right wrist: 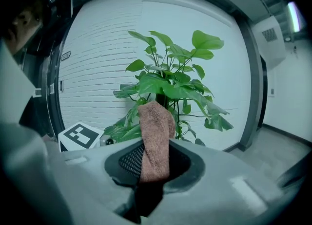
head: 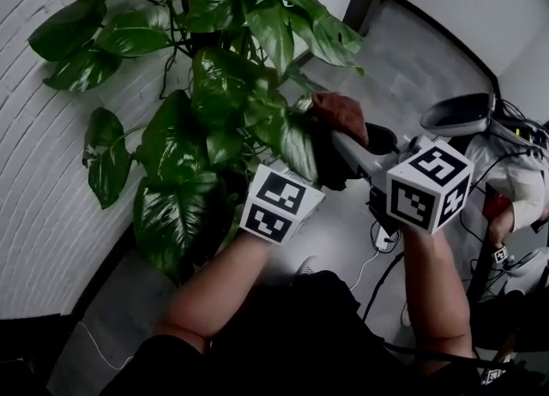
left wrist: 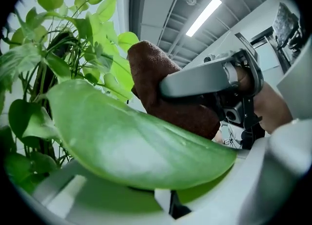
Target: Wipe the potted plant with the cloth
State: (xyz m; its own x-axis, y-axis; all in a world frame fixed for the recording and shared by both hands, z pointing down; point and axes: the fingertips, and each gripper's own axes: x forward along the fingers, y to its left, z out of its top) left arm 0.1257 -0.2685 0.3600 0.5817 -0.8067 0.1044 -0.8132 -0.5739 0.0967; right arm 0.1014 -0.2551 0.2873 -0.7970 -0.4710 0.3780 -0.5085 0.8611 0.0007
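A leaf (left wrist: 136,146) of the potted plant (head: 232,69) is pinched by the left gripper (left wrist: 165,192); the cloth (right wrist: 155,141), at its 1 o'clock, is clamped in the right gripper's (right wrist: 155,173) jaws; wiping seems barely begun

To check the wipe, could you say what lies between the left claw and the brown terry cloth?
A broad green leaf, in the left gripper view.

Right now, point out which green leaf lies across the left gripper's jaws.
The big glossy green leaf just below the brown terry cloth; the others hang clear on their stems.
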